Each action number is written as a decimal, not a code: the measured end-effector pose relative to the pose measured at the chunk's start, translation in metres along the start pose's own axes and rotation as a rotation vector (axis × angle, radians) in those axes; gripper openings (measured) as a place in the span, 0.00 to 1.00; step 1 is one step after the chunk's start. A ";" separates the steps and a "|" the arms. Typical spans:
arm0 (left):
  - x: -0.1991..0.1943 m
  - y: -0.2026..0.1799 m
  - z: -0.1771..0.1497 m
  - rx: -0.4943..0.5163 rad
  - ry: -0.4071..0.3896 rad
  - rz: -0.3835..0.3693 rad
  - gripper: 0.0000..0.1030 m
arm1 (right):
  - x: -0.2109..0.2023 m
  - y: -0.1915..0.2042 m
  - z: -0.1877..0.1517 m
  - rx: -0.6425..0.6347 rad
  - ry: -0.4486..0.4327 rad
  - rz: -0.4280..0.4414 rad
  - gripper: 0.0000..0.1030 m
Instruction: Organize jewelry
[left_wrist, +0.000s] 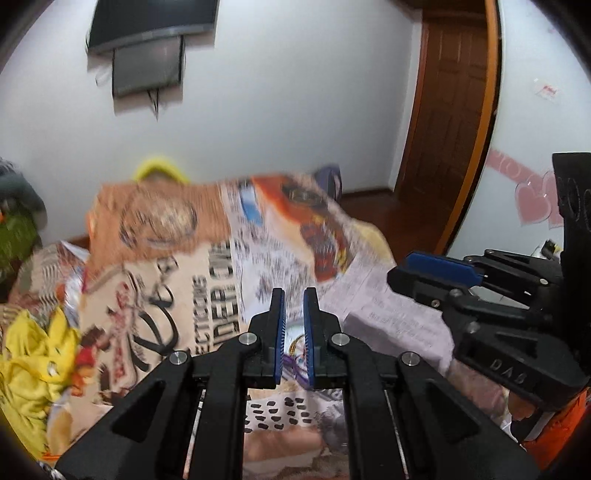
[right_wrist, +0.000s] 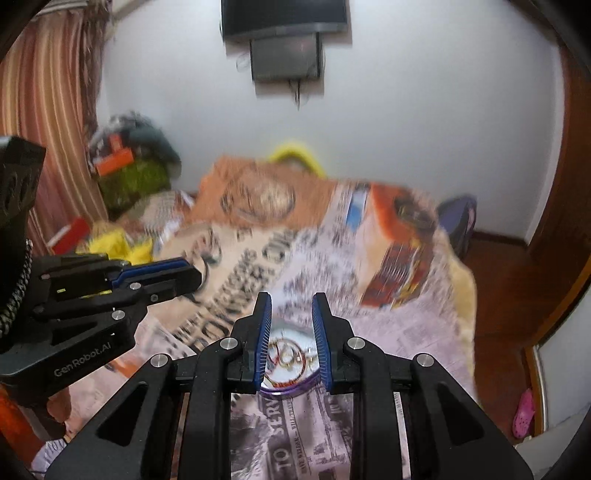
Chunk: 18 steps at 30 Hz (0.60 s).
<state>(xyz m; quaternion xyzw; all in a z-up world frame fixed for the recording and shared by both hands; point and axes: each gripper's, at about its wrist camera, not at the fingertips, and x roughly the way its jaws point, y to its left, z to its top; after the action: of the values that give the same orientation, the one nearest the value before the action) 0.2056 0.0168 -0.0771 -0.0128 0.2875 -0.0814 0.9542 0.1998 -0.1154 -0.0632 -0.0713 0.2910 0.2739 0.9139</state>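
A round clear dish with a purple rim (right_wrist: 291, 363) lies on the newspaper-covered bed, holding gold jewelry with red bits (right_wrist: 286, 356). My right gripper (right_wrist: 291, 306) hovers over it, its jaws a little apart around the dish and gripping nothing. It also shows at the right of the left wrist view (left_wrist: 436, 266). My left gripper (left_wrist: 294, 301) has its jaws a narrow gap apart and holds nothing; part of the dish (left_wrist: 295, 350) shows between its fingers. It also shows at the left of the right wrist view (right_wrist: 166, 271). Both views are motion-blurred.
Newspapers (right_wrist: 332, 258) cover the bed. A yellow cloth (left_wrist: 33, 350) lies at the bed's left, and a pile of clothes and bags (right_wrist: 133, 166) sits by a striped curtain. A wall-mounted TV (right_wrist: 284, 22) hangs ahead. A wooden door (left_wrist: 454, 110) stands at right.
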 end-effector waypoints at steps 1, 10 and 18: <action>-0.011 -0.003 0.003 0.005 -0.024 0.002 0.08 | -0.020 0.004 0.004 -0.003 -0.046 -0.011 0.20; -0.134 -0.035 0.001 0.040 -0.317 0.073 0.41 | -0.142 0.032 0.007 0.008 -0.355 -0.090 0.20; -0.189 -0.044 -0.022 0.006 -0.458 0.138 0.83 | -0.194 0.056 -0.012 0.027 -0.514 -0.174 0.47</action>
<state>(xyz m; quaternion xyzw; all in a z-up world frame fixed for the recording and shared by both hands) 0.0319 0.0046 0.0108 -0.0085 0.0634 -0.0120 0.9979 0.0315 -0.1607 0.0390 -0.0121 0.0460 0.1996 0.9787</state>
